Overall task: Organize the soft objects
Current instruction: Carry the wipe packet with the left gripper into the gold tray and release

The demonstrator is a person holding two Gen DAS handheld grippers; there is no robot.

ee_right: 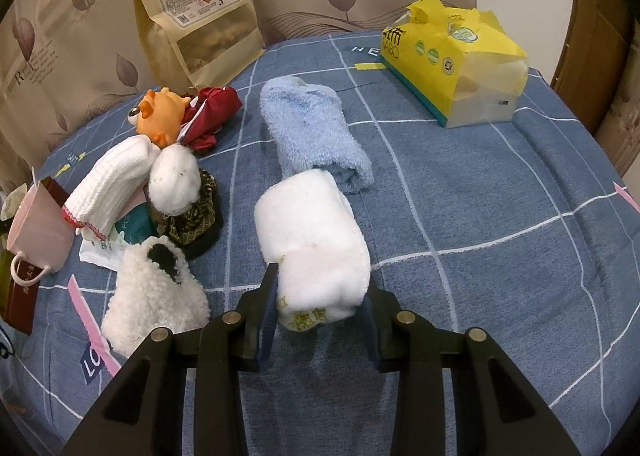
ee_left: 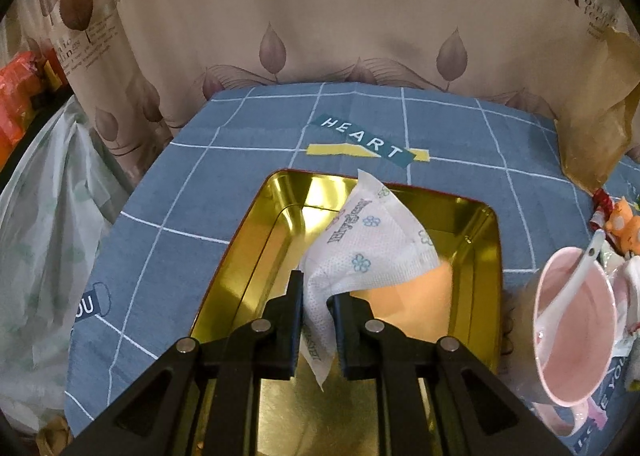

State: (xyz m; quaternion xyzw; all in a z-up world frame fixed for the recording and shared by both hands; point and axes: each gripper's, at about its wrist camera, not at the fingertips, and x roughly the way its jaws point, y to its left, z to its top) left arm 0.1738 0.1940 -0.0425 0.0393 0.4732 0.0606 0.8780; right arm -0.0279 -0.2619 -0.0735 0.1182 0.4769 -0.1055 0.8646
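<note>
i am mid-way through putting soft things away. my left gripper (ee_left: 316, 296) is pinched shut on a white packet (ee_left: 360, 252) with small blue flowers printed on it, and i hold it over the open gold tin (ee_left: 248, 248), which sits on the blue checked cloth (ee_left: 192, 191). the packet's lower end hangs down between my fingers and its wider part fans up and forward above the tin's floor; i cannot tell whether it touches the tin. an orange-pink patch lies in the tin's right part, but i cannot say what it is. a pink cup (ee_left: 572, 336) with a spoon in it stands just beside the tin on the right.

my judgement: the step in hand is the drop into the tin. next i need to lower the packet a little and let the fingers part so it falls flat inside, not draped over the rim.

my right gripper (ee_right: 320, 320) stands wide open around the near end of a rolled white towel (ee_right: 316, 240), one finger on each side; it grips nothing yet. a blue towel (ee_right: 312, 127) lies just beyond it, touching or nearly so. a heap of small soft things sits to the left, with a fleecy pouch (ee_right: 156, 296) nearest. closing here should squeeze the roll, so i ought to bite deep enough that it does not unroll.
</note>
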